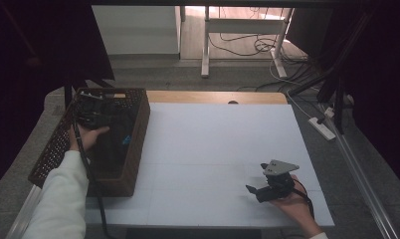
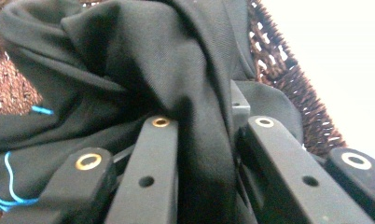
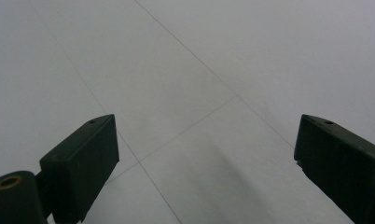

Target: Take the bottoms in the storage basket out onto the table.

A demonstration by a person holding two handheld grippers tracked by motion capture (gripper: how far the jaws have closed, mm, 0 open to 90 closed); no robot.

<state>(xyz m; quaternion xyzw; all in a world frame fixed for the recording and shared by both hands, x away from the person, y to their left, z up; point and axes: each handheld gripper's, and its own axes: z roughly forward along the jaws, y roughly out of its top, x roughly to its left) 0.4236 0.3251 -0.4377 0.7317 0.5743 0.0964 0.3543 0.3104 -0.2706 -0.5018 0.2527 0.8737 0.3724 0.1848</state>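
Observation:
A black cloth [image 2: 143, 60] with thin blue thread lies bunched inside a dark brown wicker basket [image 1: 136, 149] at the table's left. My left gripper [image 1: 96, 115] is down in the basket, and in the left gripper view [image 2: 205, 135] its two jaws are shut on a fold of that cloth. Over at the table's near right, my right gripper [image 1: 257, 180] rests low above the white surface. In the right gripper view [image 3: 206, 149] its jaws stand wide apart with nothing between them.
The white table top [image 1: 218, 144] spreads between basket and right hand, with a wooden strip [image 1: 213, 96] at its far edge. Beyond it are a white desk frame [image 1: 243, 30] and cables on the floor [image 1: 267, 50]. A power strip [image 1: 322, 127] lies off the right edge.

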